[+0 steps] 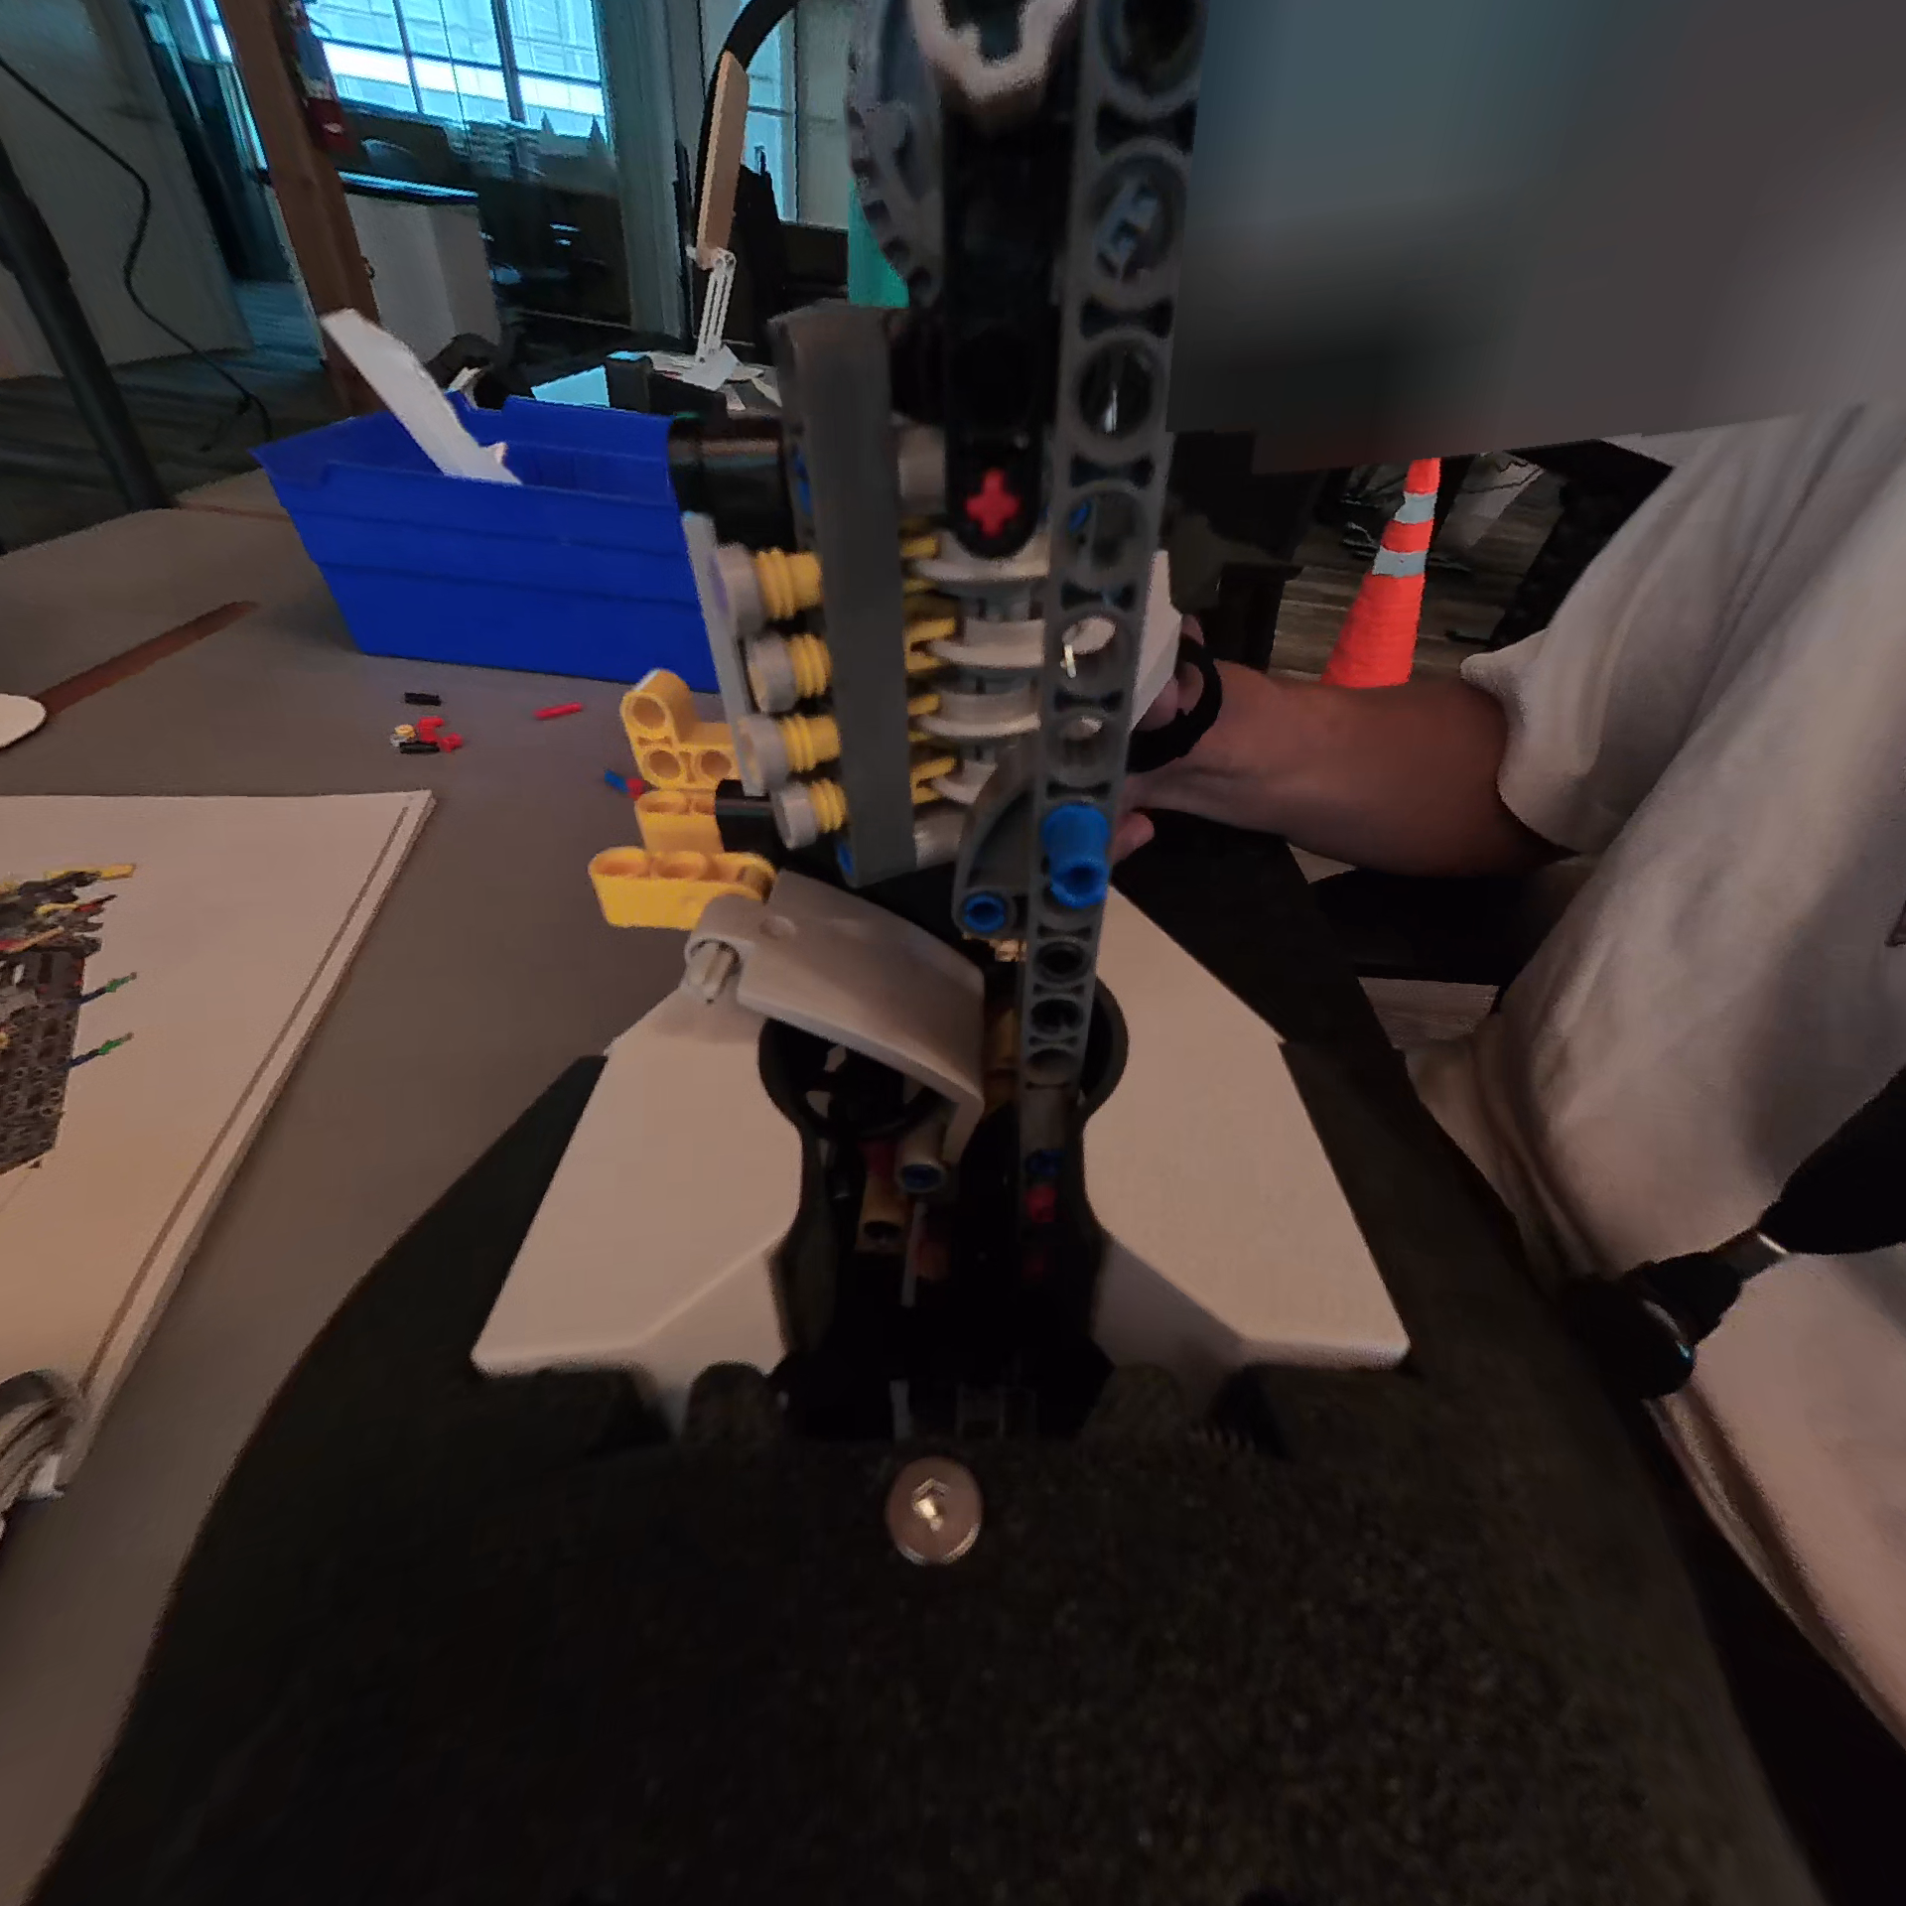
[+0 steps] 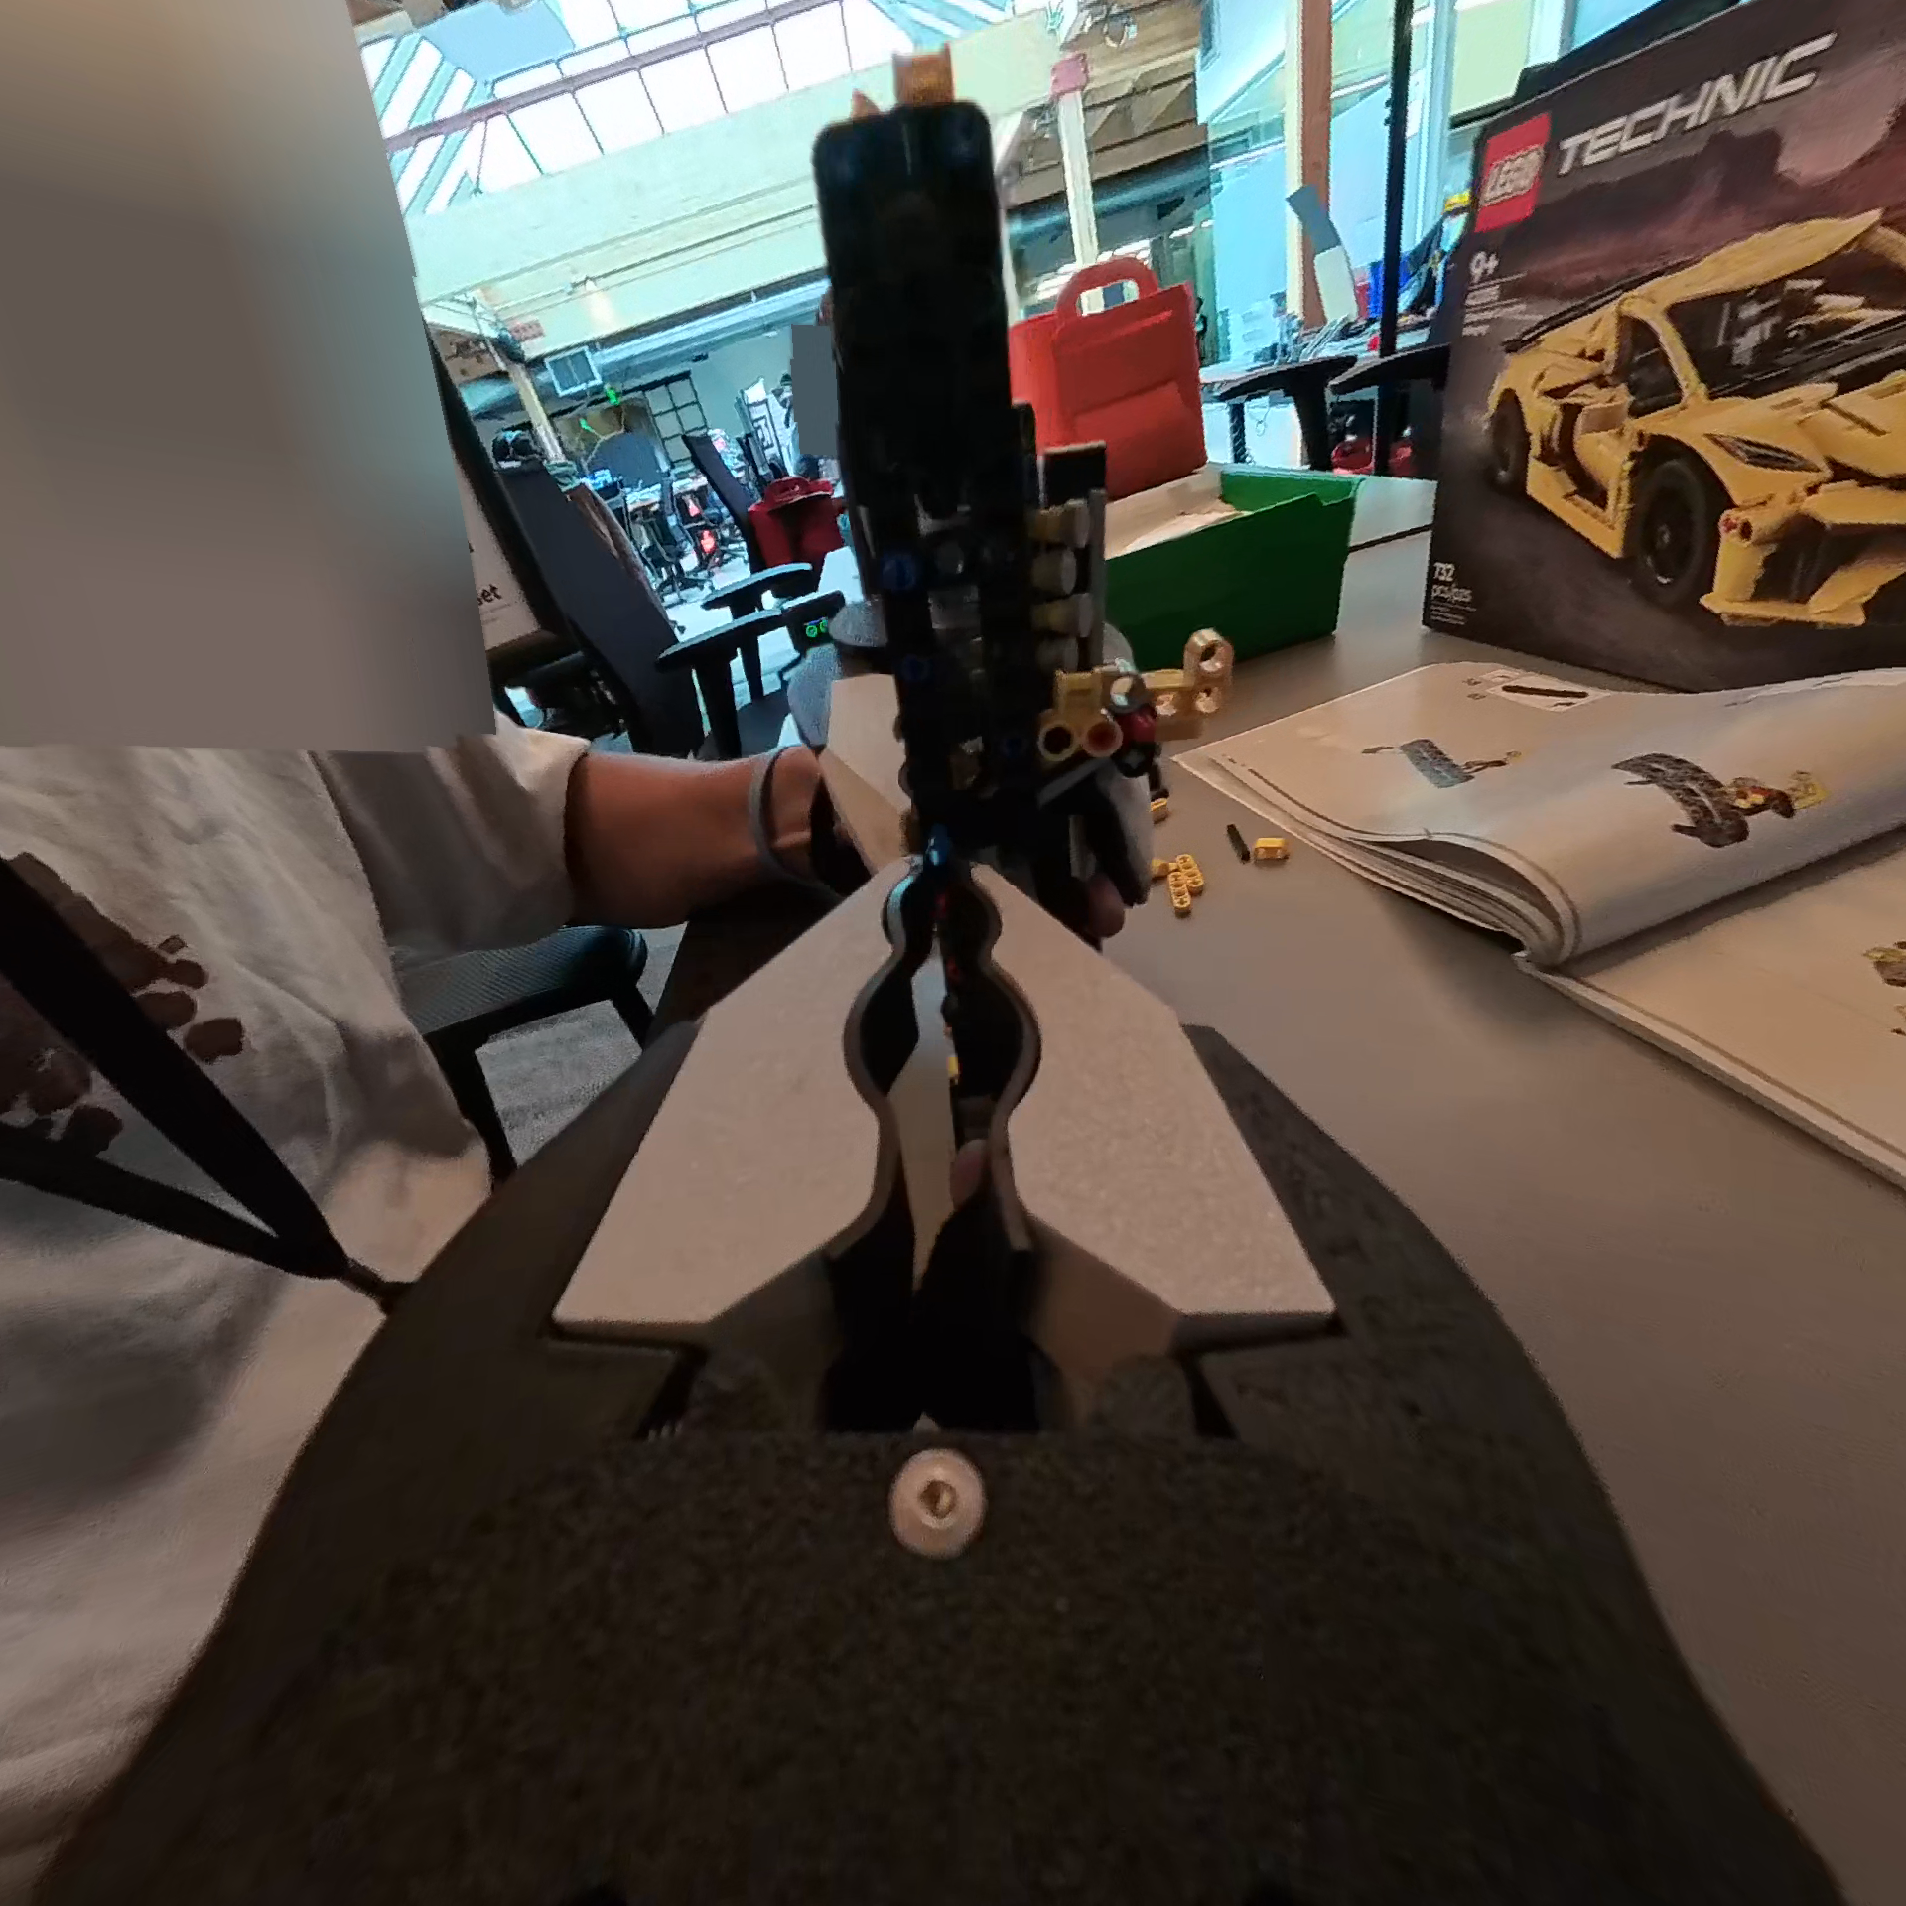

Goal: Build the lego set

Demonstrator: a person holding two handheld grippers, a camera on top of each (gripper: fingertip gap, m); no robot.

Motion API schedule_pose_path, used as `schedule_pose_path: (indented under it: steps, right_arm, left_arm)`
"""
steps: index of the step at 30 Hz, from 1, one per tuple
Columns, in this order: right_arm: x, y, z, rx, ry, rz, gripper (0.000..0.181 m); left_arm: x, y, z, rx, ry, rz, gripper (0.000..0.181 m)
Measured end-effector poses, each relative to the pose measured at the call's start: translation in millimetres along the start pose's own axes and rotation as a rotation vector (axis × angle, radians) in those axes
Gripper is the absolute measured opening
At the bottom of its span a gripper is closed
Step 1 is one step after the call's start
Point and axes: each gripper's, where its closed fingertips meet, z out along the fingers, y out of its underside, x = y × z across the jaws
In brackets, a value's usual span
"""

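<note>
A partly built lego assembly [image 1: 1083,619] of grey and black beams, yellow connectors [image 1: 670,825], blue pins and a curved grey panel [image 1: 866,980] stands upright above the table. My left gripper [image 1: 928,1031] is shut on its lower end, and the fingers' pads are hidden by the parts. In the right wrist view the assembly [image 2: 918,413] is seen edge-on, dark and tall. My right gripper [image 2: 944,897] is shut on its thin lower edge from the opposite side. A person's hand [image 1: 1186,712] shows behind the assembly.
A blue bin [image 1: 495,557], an open instruction booklet [image 1: 206,980] and loose small parts [image 1: 423,727] lie to the left. A green bin [image 2: 1238,557], the set's box [image 2: 1671,361], the booklet [image 2: 1496,784] and loose yellow parts [image 2: 1186,877] are on the right. A person in a white shirt sits close. Both grippers' tips are close together, under 4 cm apart.
</note>
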Motion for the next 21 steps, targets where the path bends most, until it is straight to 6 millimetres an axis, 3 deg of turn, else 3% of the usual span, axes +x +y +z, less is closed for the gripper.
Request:
schedule_pose_path:
  steps: [13,21]
  right_arm:
    - [-5,3,-8,-0.033,0.024,-0.113,0.001]
    - [-18,5,-5,-0.037,0.023,-0.225,0.002]
  left_arm:
    - [5,-2,8,-0.011,-0.039,0.136,0.044]
    - [16,-4,4,0.009,-0.031,0.287,0.044]
